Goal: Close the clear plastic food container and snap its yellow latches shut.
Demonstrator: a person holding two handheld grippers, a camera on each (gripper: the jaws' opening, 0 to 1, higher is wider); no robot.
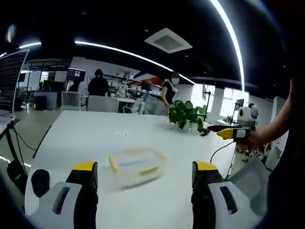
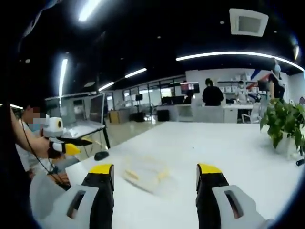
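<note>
A clear plastic food container (image 1: 138,164) with yellow latches lies on the white table (image 1: 95,138), just beyond my left gripper (image 1: 145,168). That gripper's jaws stand wide apart, open, with nothing between them. In the right gripper view the container (image 2: 145,175) is blurred, and it lies ahead of my right gripper (image 2: 155,170), which is open too and holds nothing. Whether the lid is seated or the latches are down is too blurred to tell. A hand holds the right gripper (image 1: 233,132) over the table's right edge, and the left gripper (image 2: 64,145) hangs off the opposite edge.
A potted green plant (image 1: 186,114) stands at the table's far side and is also in the right gripper view (image 2: 283,121). A small black object (image 2: 101,155) lies near the table's edge. A tripod (image 1: 9,143) stands beside the table. People and desks are far behind.
</note>
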